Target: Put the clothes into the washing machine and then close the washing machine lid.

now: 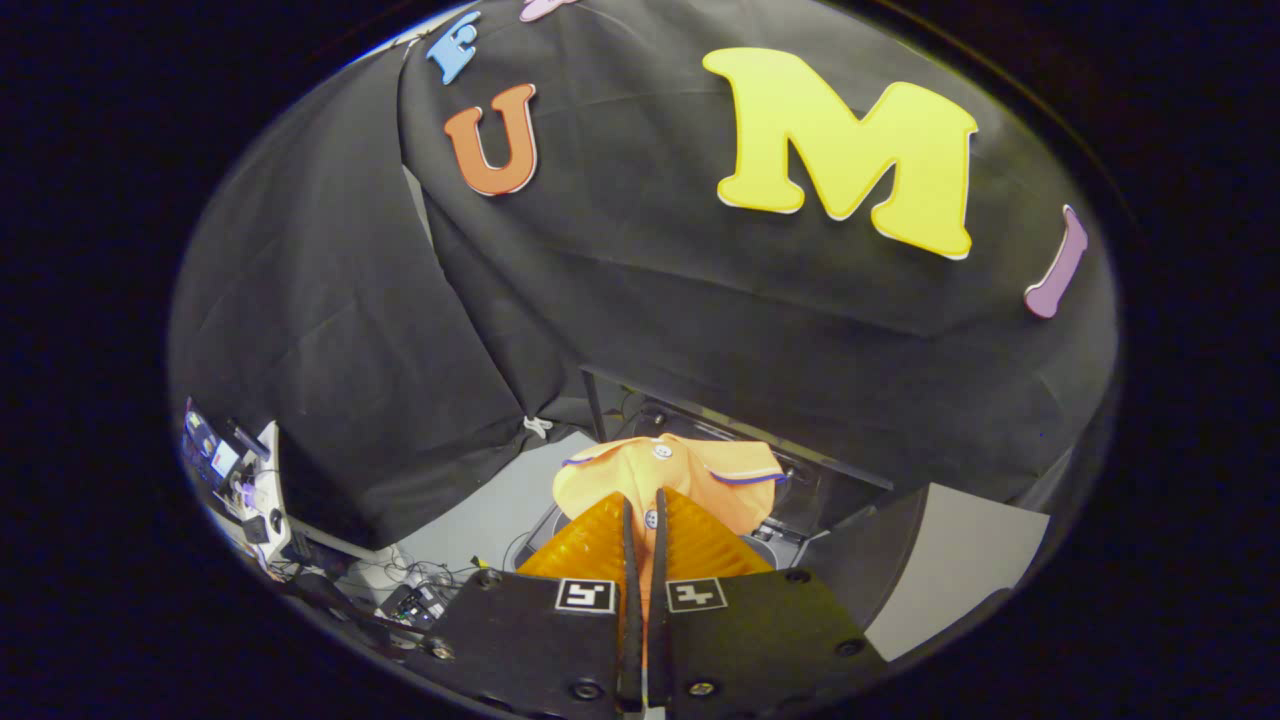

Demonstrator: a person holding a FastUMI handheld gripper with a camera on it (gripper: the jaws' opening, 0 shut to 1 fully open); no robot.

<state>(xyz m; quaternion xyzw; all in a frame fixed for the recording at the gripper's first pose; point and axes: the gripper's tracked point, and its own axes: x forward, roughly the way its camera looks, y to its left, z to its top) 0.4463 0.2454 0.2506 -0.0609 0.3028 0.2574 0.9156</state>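
An orange garment (665, 470) with purple trim and white buttons hangs from my gripper (643, 508), whose orange ribbed fingers (590, 545) are pressed together on the cloth. The garment is lifted, bunched just ahead of the fingertips. Behind and below it lies the washing machine (800, 510), its dark lid (740, 425) raised at the back and part of the round tub opening showing beside the fingers. The inside of the tub is mostly hidden by the garment and the fingers.
A grey floor (490, 510) lies to the left of the machine. Farther left stand a white stand with devices and cables (250, 490). A pale grey panel (950, 560) is to the right of the machine.
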